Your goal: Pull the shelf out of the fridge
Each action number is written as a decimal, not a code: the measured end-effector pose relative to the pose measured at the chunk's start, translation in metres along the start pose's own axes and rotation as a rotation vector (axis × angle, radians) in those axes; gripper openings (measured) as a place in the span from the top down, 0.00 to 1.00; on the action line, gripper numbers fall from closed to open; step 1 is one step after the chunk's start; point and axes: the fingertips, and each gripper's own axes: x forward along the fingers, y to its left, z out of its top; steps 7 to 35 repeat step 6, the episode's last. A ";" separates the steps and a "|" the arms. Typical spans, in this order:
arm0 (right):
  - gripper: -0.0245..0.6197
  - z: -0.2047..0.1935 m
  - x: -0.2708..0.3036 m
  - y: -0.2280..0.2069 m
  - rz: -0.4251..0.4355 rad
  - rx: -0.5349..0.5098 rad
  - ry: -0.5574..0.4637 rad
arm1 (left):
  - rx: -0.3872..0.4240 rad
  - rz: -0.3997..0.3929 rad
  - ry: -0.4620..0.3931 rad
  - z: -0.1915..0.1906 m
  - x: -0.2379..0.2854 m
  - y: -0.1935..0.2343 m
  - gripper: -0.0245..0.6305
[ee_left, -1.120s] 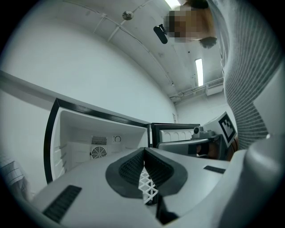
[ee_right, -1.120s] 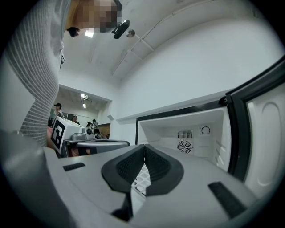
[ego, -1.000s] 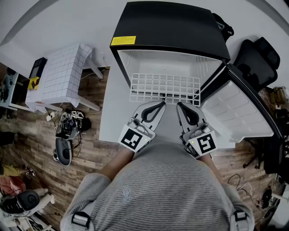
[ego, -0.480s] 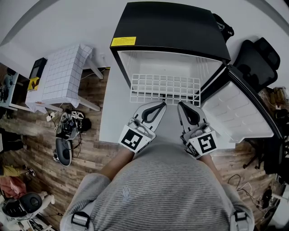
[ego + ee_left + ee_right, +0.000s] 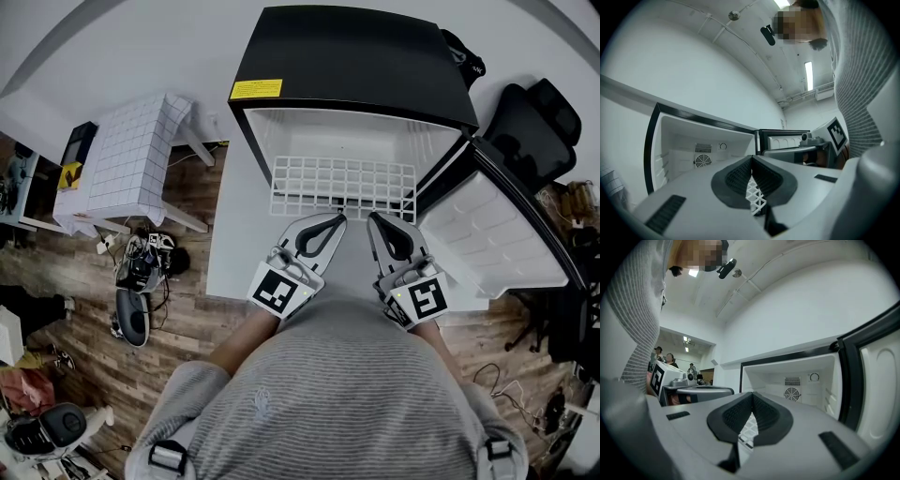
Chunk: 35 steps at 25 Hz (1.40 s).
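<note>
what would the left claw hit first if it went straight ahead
Probably the front edge of the white wire shelf, which sits just ahead of the shut left claw; their relative height is unclear.

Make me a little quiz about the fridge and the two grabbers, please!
1. True or false: the door of the fridge is shut.
2. What colour is the wire shelf sticking out of the front? A) black B) white C) red
3. Fill in the word: the jaws of the left gripper and the right gripper are both ____ (open or shut).

Key
1. False. The door stands wide open on the right side.
2. B, white.
3. Shut. Each pair of jaws is pressed together at the tips, right by the shelf's front edge.
</note>
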 end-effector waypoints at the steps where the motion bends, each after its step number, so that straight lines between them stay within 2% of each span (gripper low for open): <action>1: 0.94 0.002 0.001 0.000 0.001 -0.003 -0.012 | 0.000 0.000 -0.001 0.000 0.000 0.000 0.94; 35: 0.94 0.007 0.004 0.002 0.011 -0.006 -0.033 | -0.004 0.005 0.001 0.001 0.000 0.003 0.94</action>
